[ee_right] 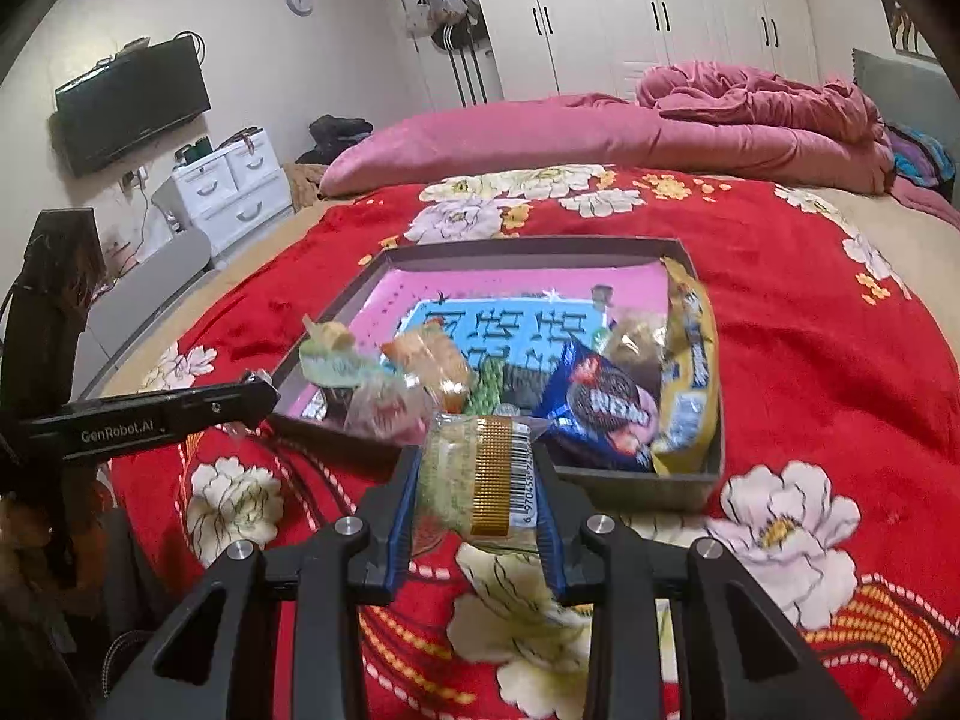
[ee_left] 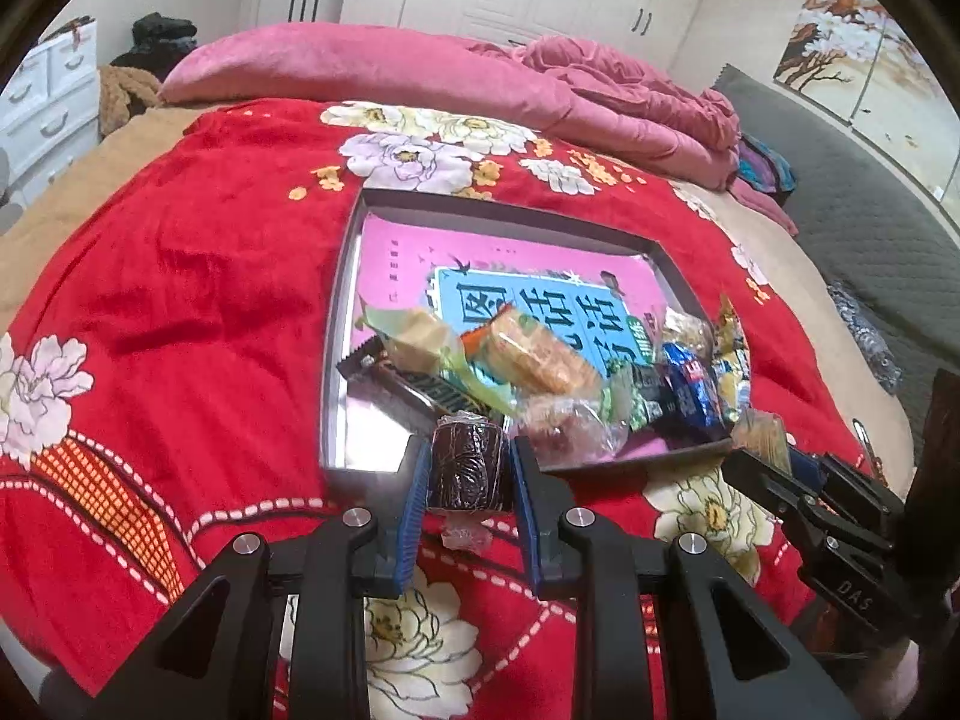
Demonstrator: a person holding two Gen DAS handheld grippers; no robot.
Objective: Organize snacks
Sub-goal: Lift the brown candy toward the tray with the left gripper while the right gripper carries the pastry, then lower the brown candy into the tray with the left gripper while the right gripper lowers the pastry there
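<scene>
Dark snack [ee_left: 465, 468] sits clamped between left jaws, pale snack [ee_right: 480, 474] between right.

Soft, even indoor light filled the room, and the red bedspread [ee_left: 180, 300] looked saturated in both my views. The fisheye lenses bent the walls and darkened the corners, while glare whitened the wardrobe doors [ee_right: 600, 12]. The snack [ee_right: 480, 474] between my right fingers [ee_right: 402, 516] looked slightly smeared.

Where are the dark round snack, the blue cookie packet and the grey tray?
Dark round snack [ee_left: 465, 468], left wrist view, middle of its wrapper.
Blue cookie packet [ee_right: 600, 405], right wrist view, the printed cookie on its front.
Grey tray [ee_right: 636, 483], right wrist view, its near wall.
</scene>
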